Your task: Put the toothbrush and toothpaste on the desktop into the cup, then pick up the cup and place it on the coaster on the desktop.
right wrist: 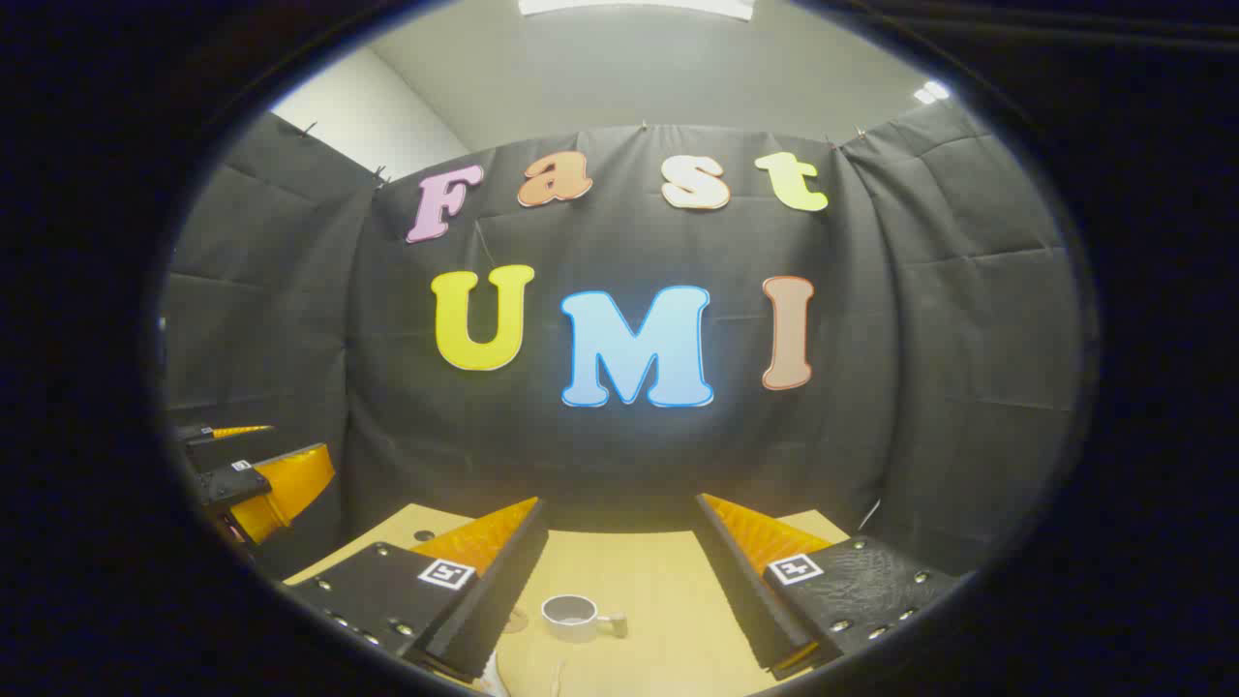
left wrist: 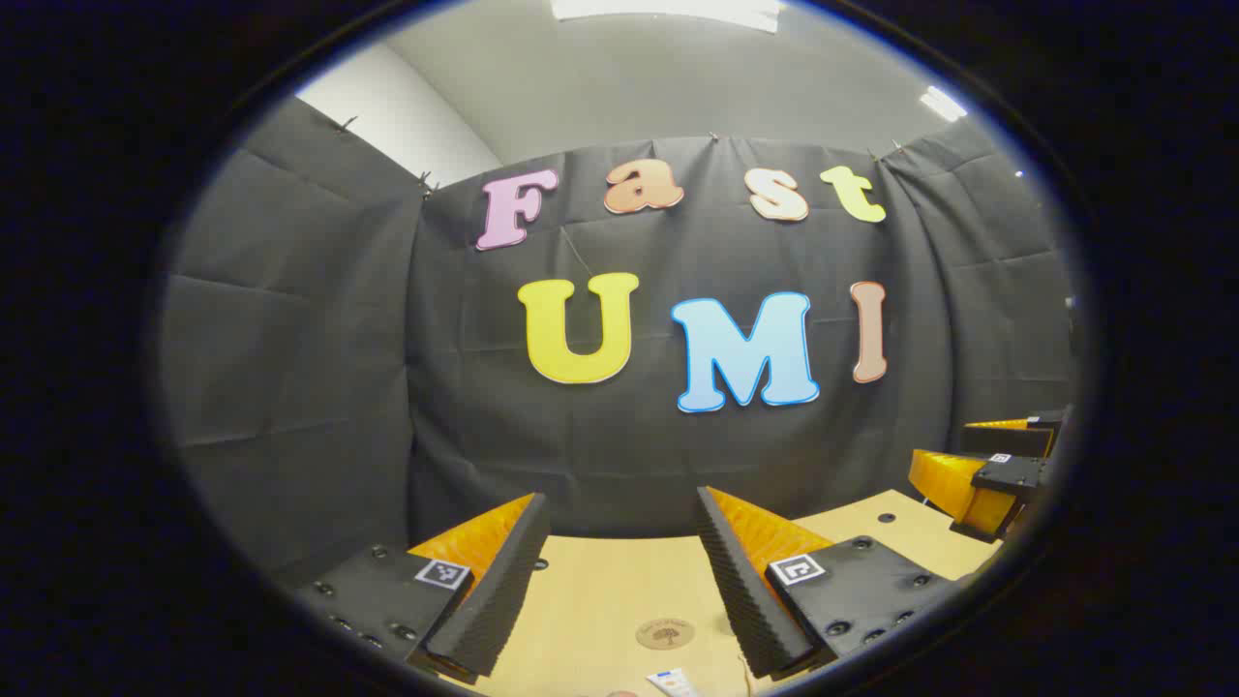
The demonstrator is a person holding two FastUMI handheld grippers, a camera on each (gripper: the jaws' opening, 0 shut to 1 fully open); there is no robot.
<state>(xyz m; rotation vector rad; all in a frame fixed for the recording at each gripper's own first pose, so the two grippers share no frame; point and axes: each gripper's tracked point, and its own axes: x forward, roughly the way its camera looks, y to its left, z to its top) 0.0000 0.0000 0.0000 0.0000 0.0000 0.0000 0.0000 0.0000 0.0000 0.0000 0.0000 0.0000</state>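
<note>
In the left gripper view my left gripper (left wrist: 620, 500) hangs open above the wooden desktop (left wrist: 590, 600), nothing between its fingers. Below it lies a round wooden coaster (left wrist: 665, 634), and the end of a white toothpaste tube (left wrist: 673, 682) pokes in at the bottom edge. My right gripper (right wrist: 618, 501) is open too, and empty. Under it a pale cup (right wrist: 571, 617) with a handle stands upright on the desktop (right wrist: 668, 600). A thin white object (right wrist: 557, 675), maybe the toothbrush, lies just in front of the cup.
The black cloth wall closes the back and both sides right behind the desktop's far edge. The right gripper (left wrist: 987, 474) shows at the far right of the left gripper view; the left gripper (right wrist: 254, 481) shows at the far left of the right gripper view.
</note>
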